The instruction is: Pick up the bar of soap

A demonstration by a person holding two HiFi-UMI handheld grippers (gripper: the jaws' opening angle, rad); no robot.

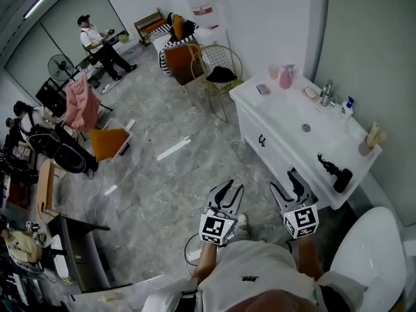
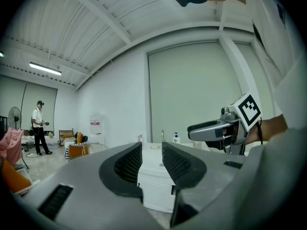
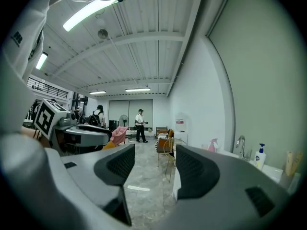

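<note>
right gripper (image 3: 151,169): jaws apart | left gripper (image 3: 82,134): at left | pink spray bottle (image 3: 211,146), faucet (image 3: 240,145): at right

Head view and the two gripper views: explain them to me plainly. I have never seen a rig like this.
A person holds a two-jaw tool in each hand; there is no robot. The head view comes from a camera on the person's head, looking down at the left tool and right tool. The other two pictures come from cameras riding on each tool, looking along its jaws. Both tools are open and hold nothing. Ahead stands a white washstand with a faucet, a pink spray bottle, a pump bottle and the bar of soap beside the faucet. Neither tool touches the soap yet.
</note>
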